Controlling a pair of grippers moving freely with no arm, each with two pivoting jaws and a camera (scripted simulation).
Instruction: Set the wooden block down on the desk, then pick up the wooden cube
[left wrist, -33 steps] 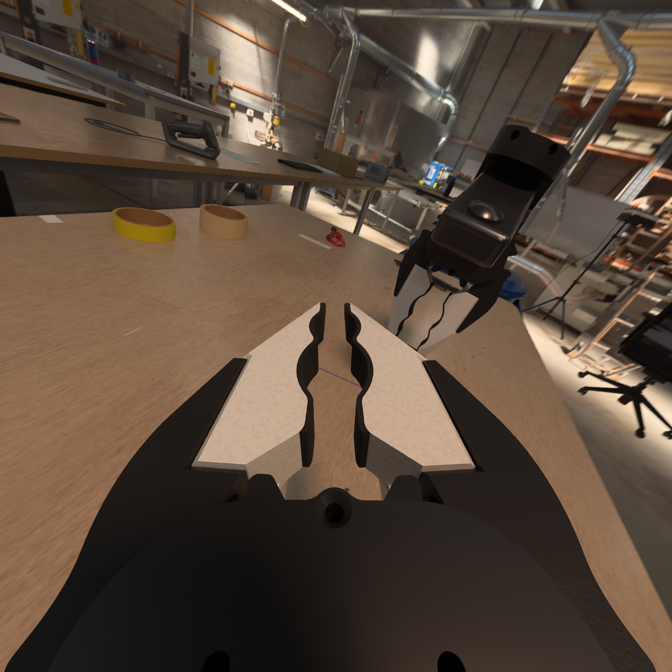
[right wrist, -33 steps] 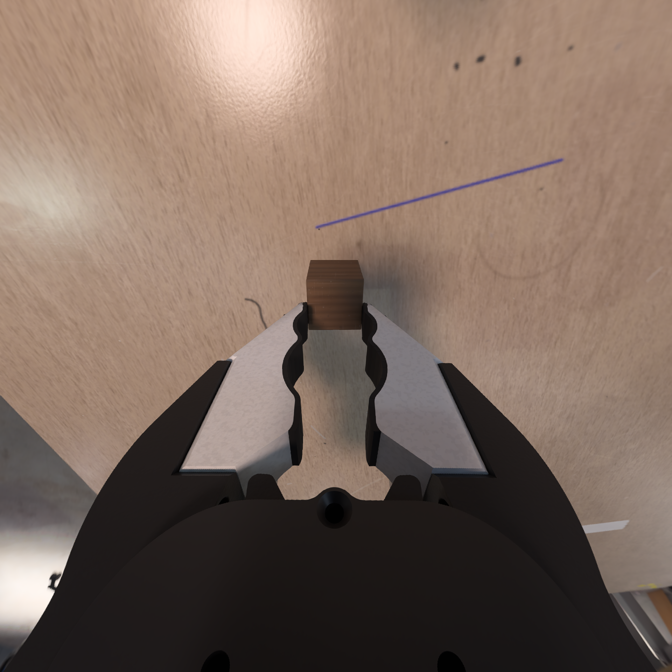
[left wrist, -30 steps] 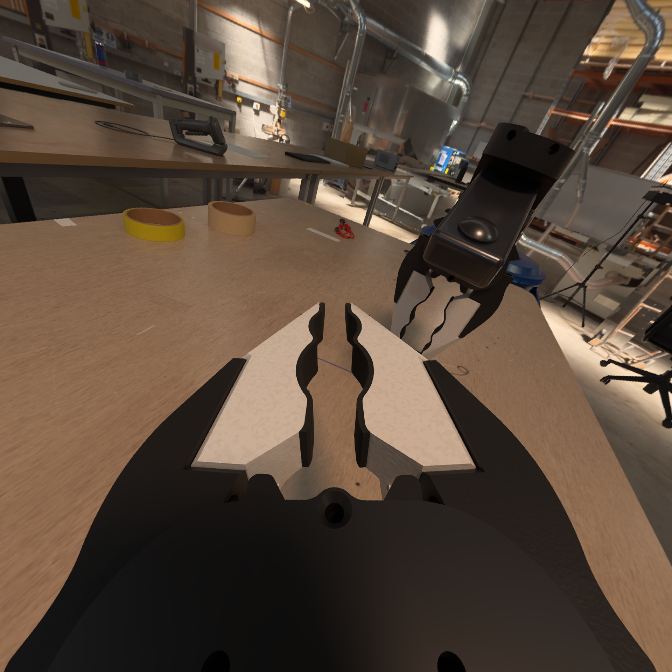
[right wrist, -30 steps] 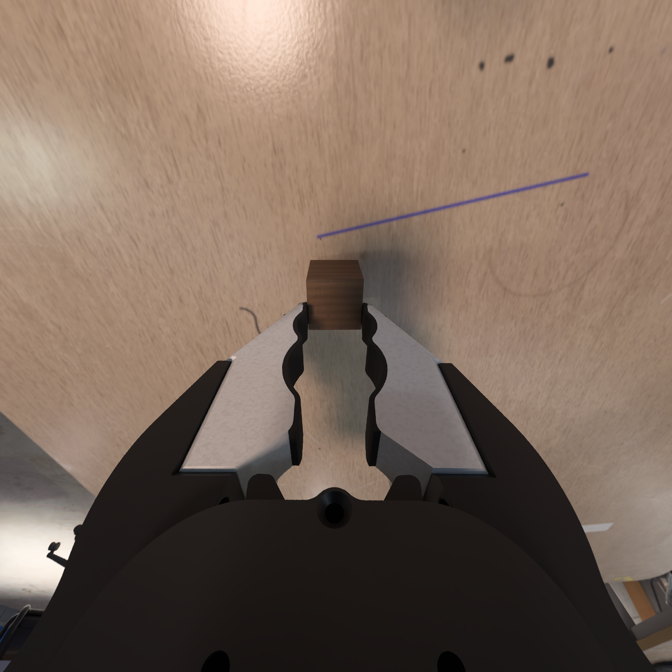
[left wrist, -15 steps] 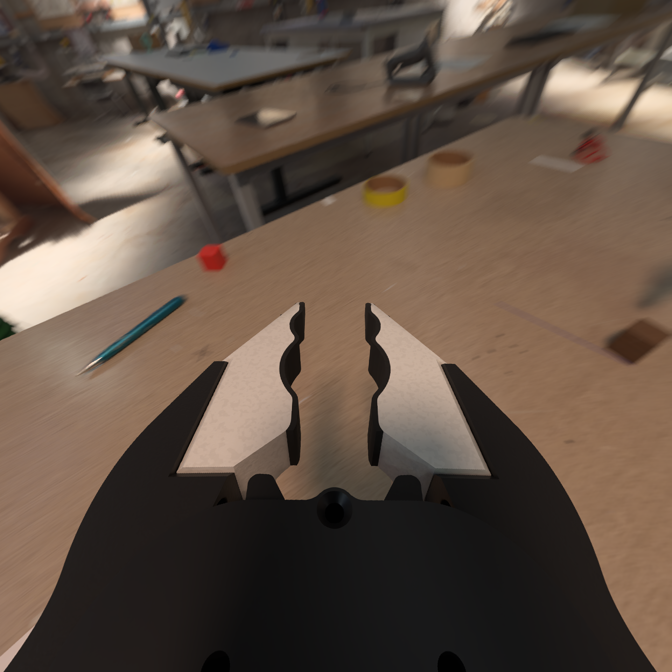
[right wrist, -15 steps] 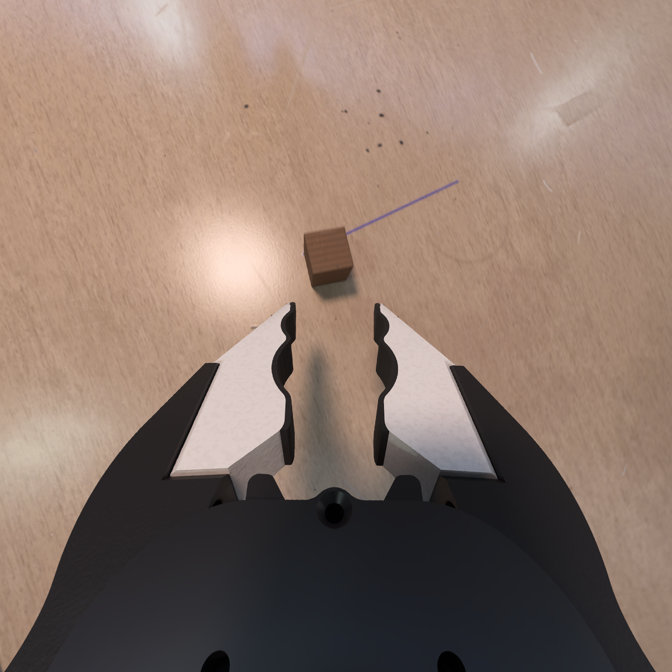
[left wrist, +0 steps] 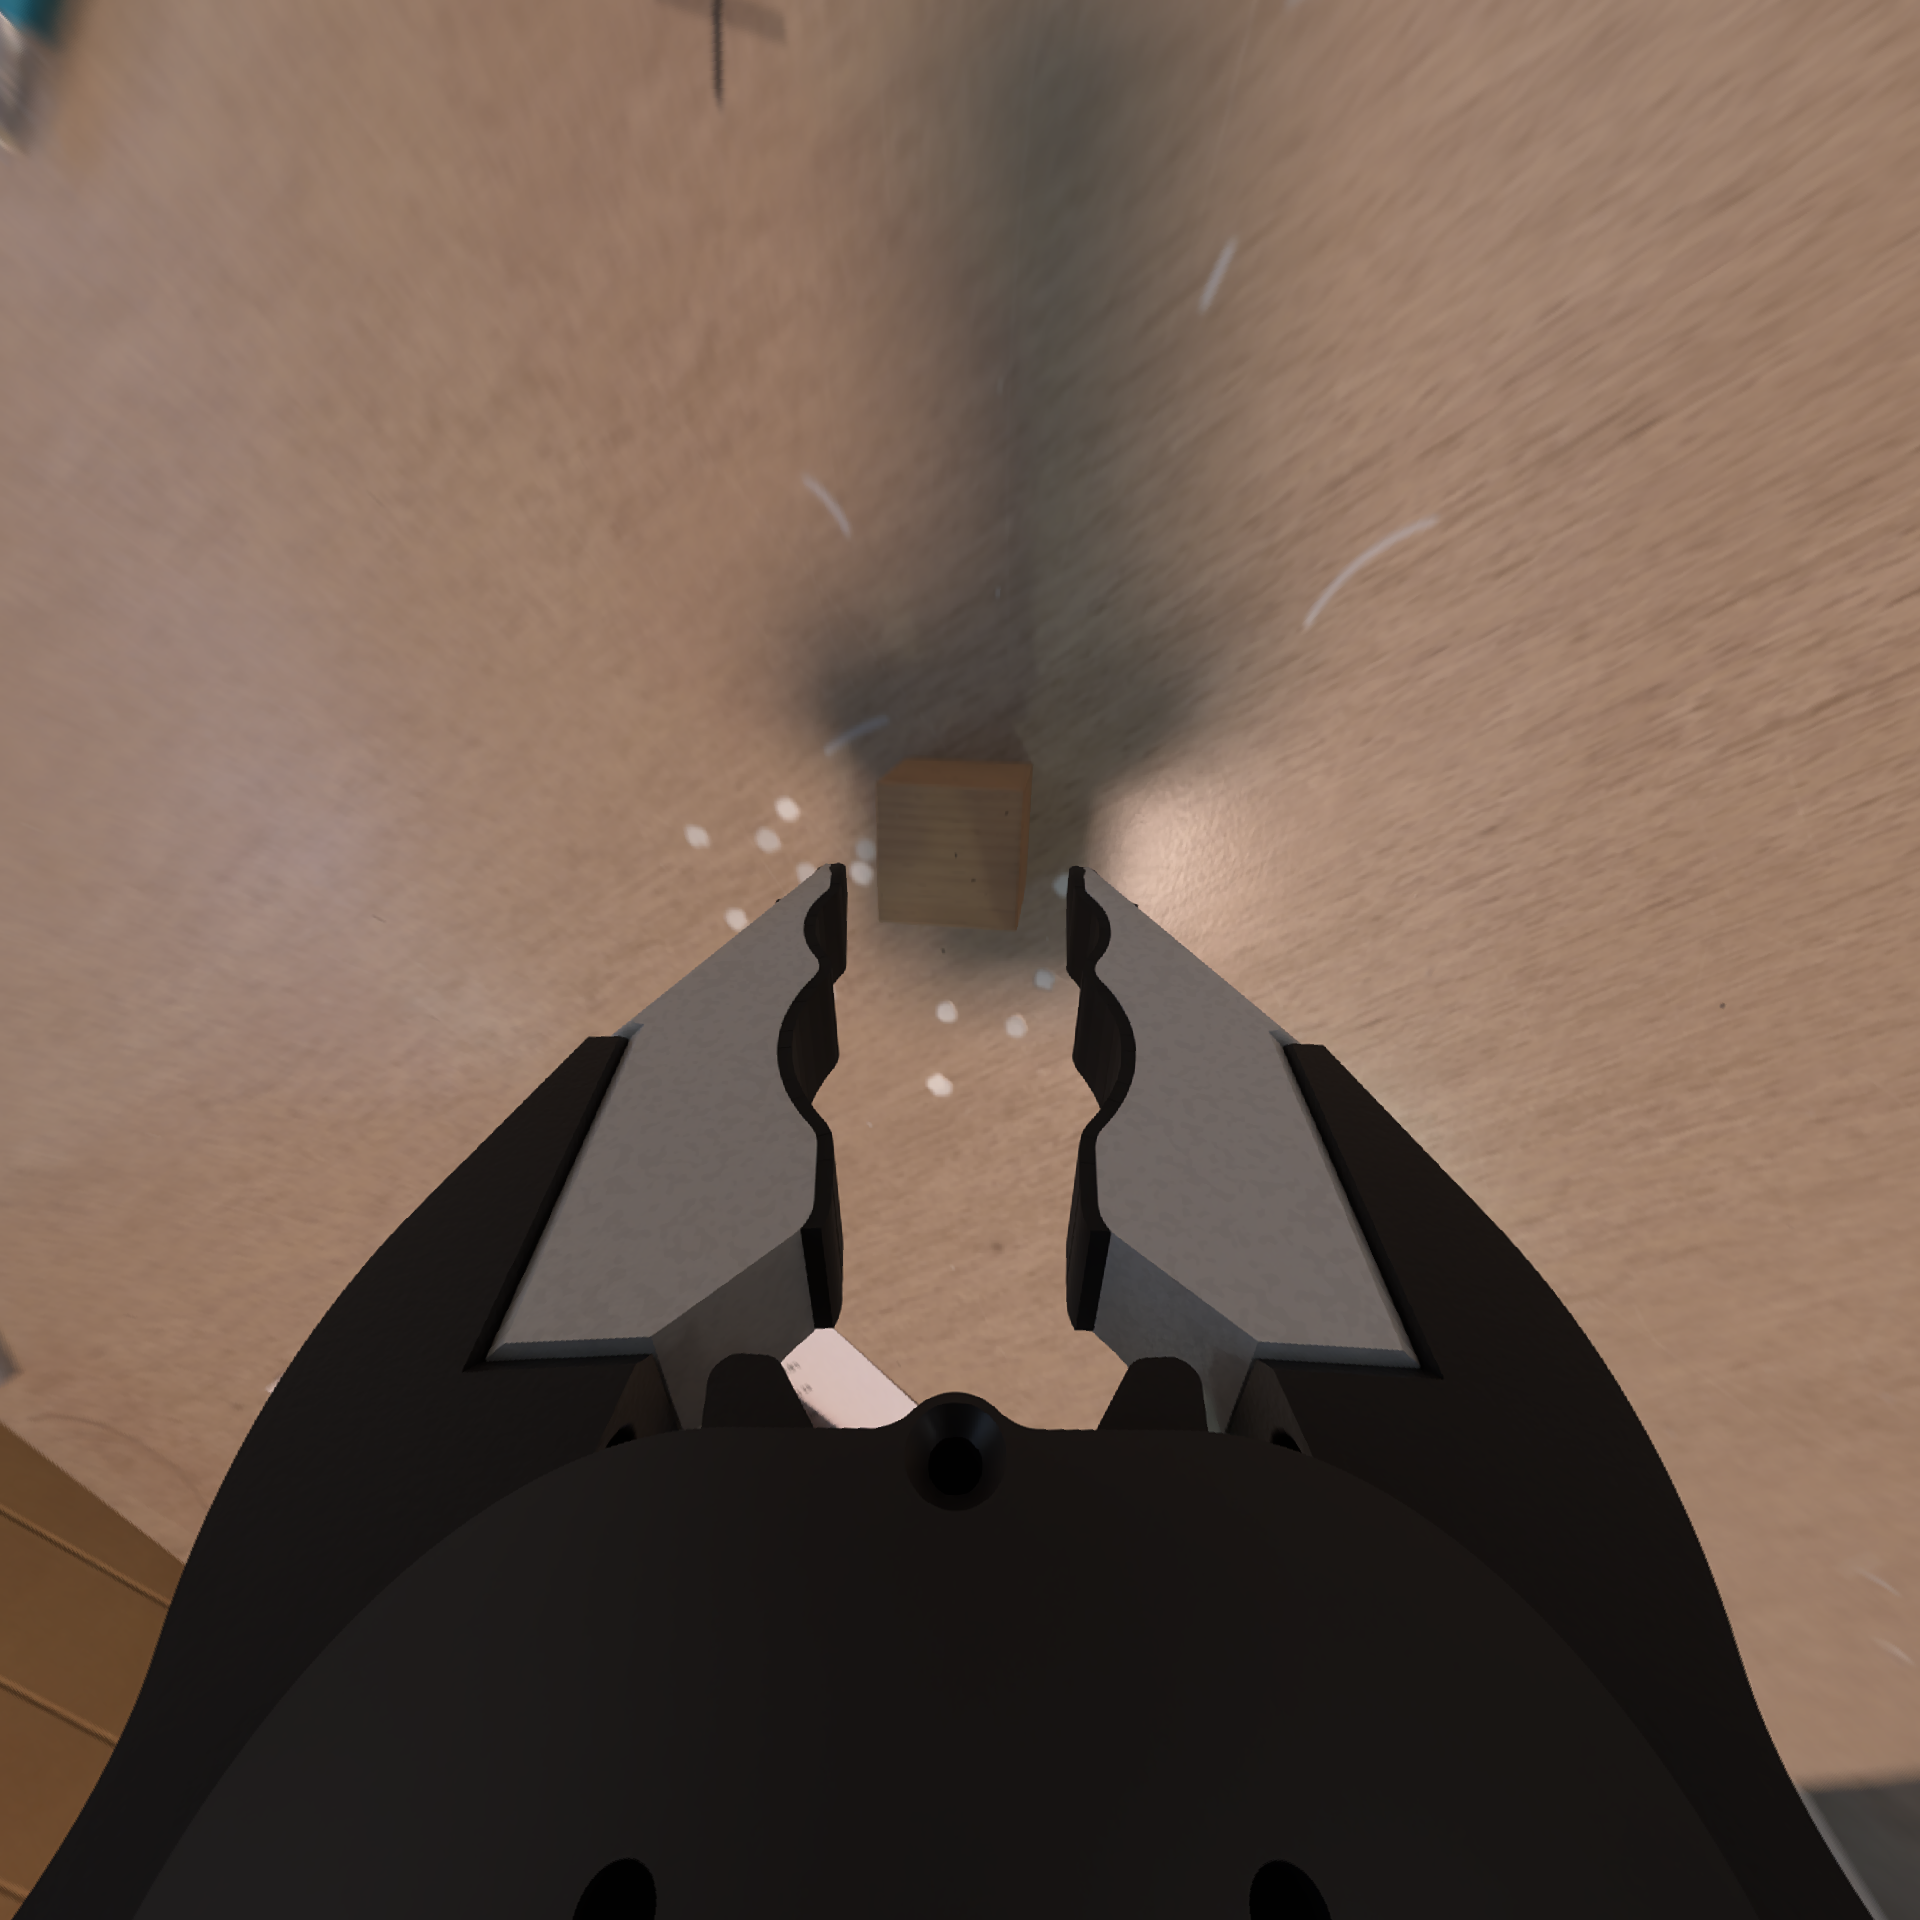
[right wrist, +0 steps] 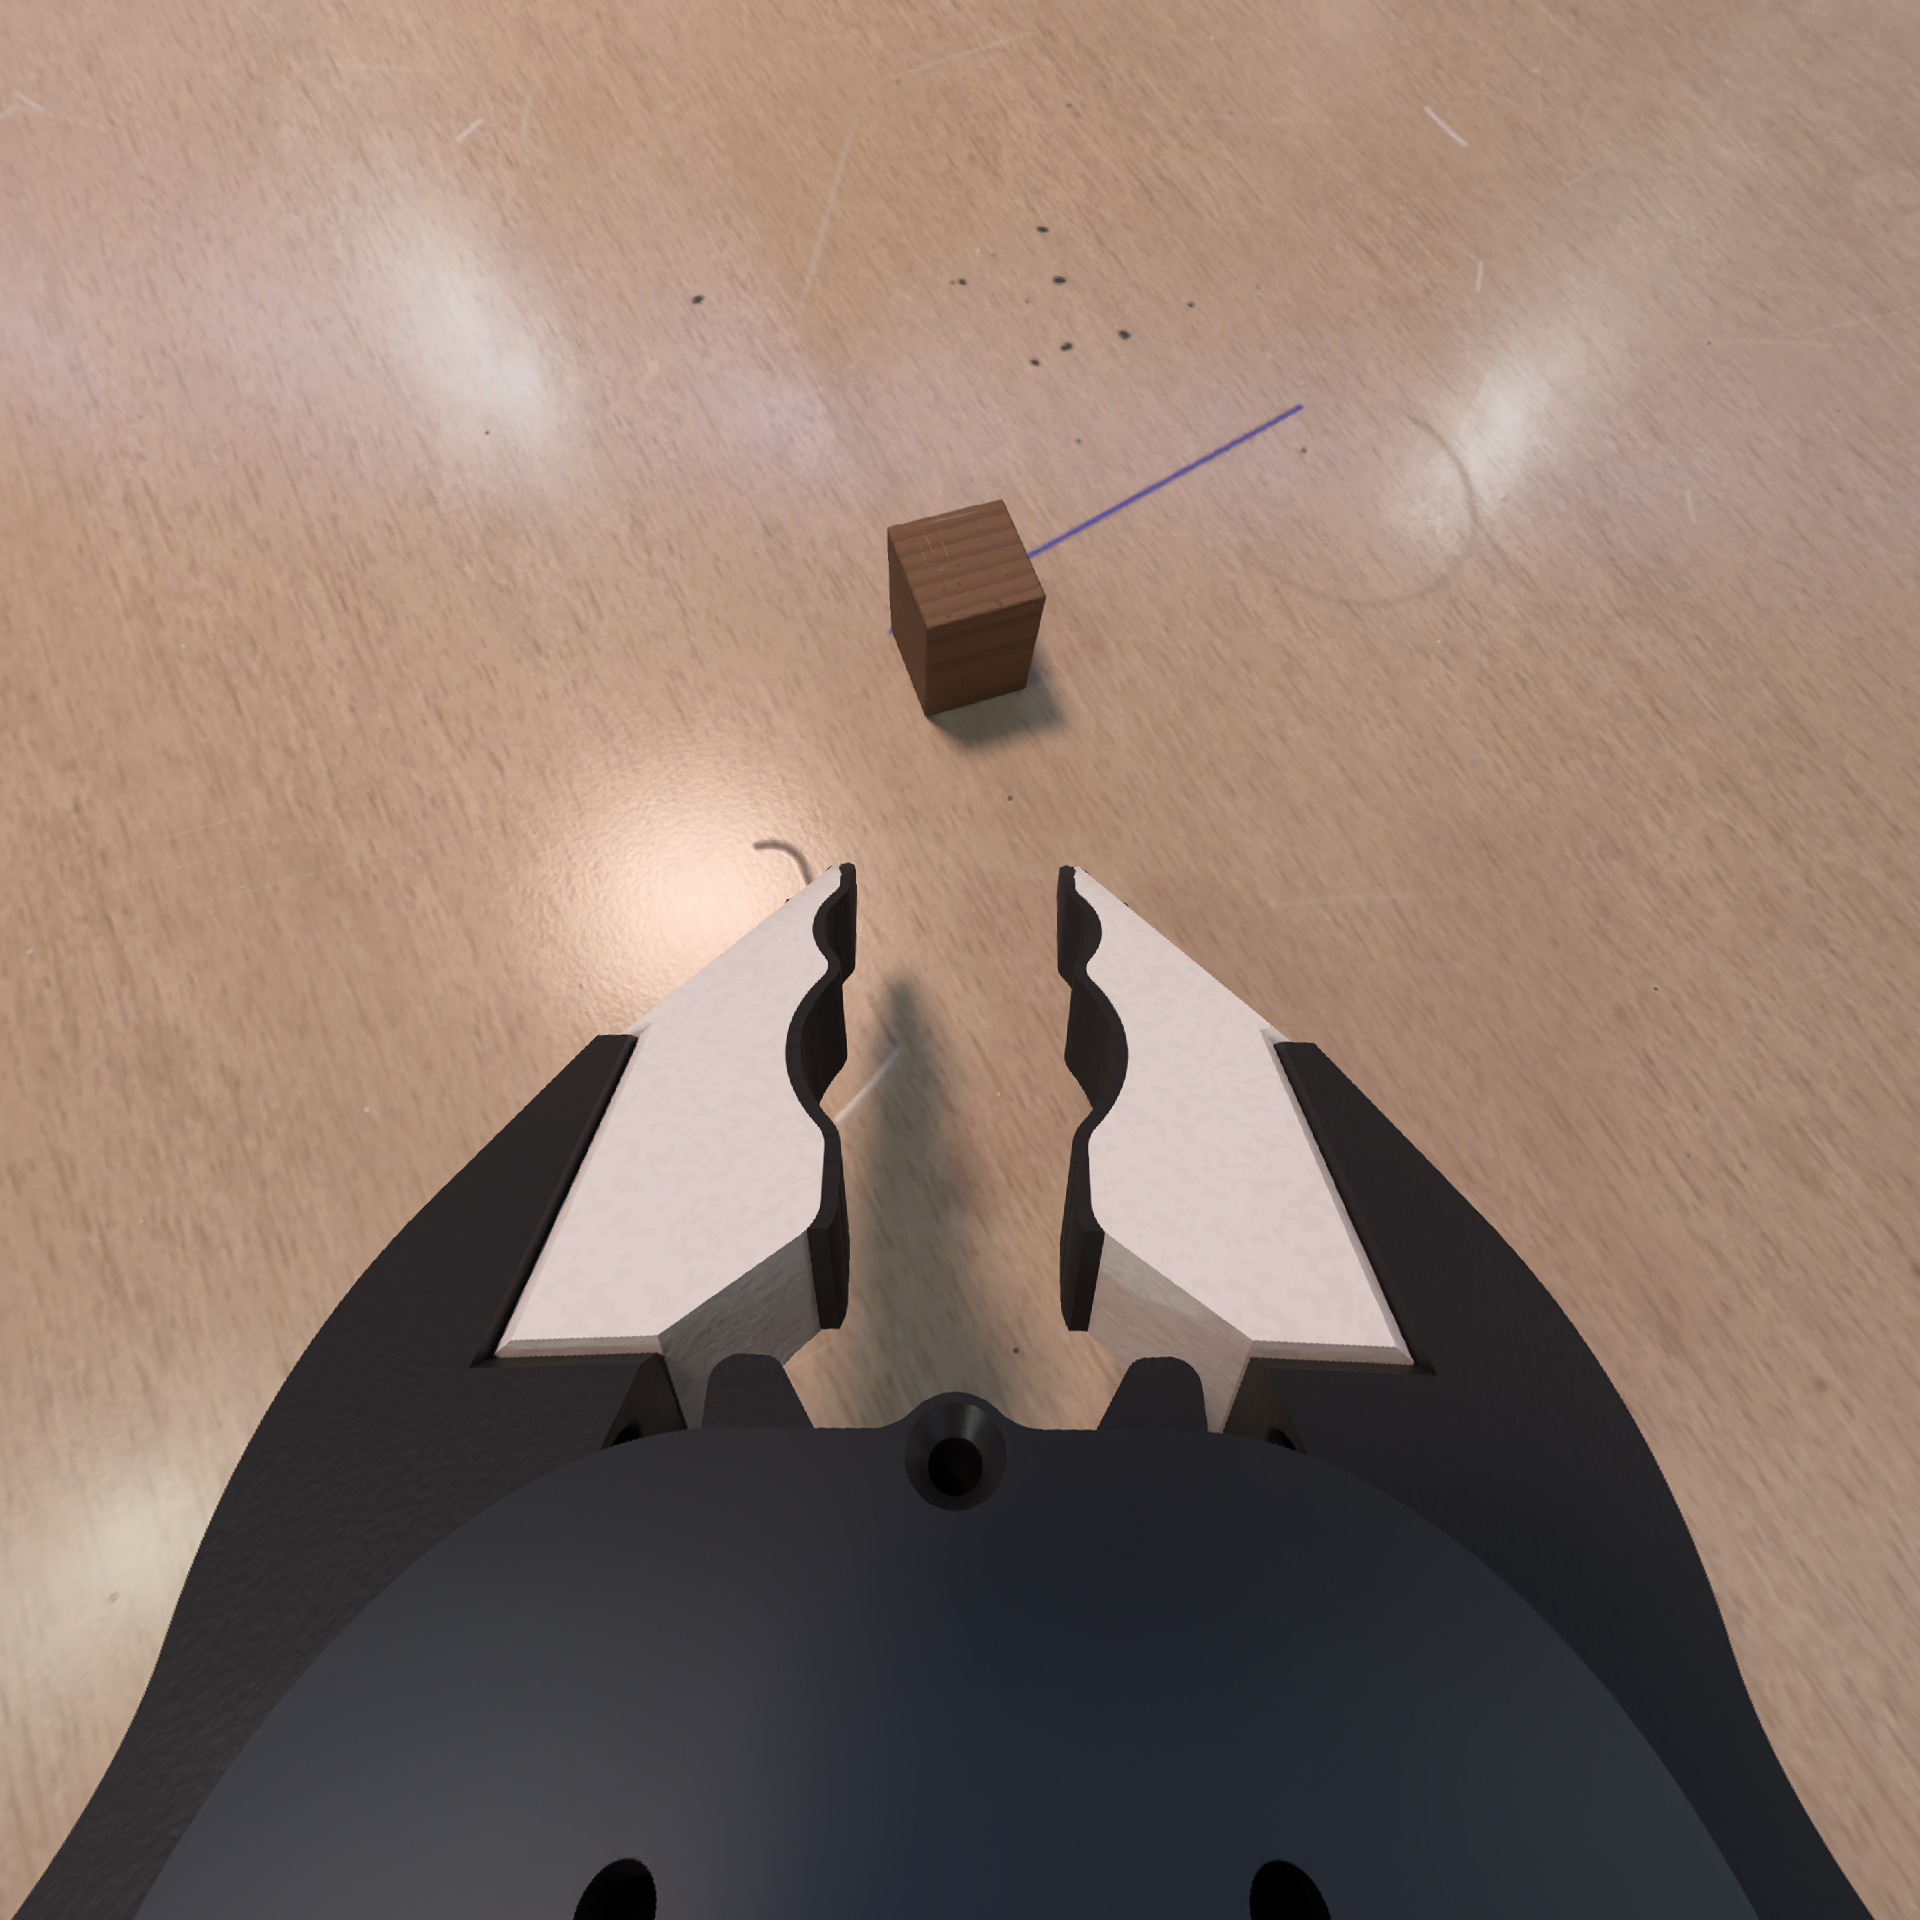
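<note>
Left gripper (left wrist: 956, 883) (jaws apart) is being poised over the cube (left wrist: 954, 840), which is lying on the desk (left wrist: 1455, 520) just past the tips. Right gripper (right wrist: 956, 878), jaws apart and empty, w/ block (right wrist: 966, 603) on desk ahead. Risk: cube is being approached slightly off-centre, so a tip could nudge it. Desk around the cube is being blurred; cube's base hidden.

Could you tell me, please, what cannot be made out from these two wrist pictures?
- Left wrist view: the desk is motion-blurred, so its marks smear; whether the pale wooden cube touches the left gripper fingertips is unclear.
- Left wrist view: a white strip is mostly hidden by the gripper body; a teal object is cut off at the top-left corner.
- Right wrist view: the dark wooden block hides part of the blue line. The right gripper body hides the near desk.
</note>
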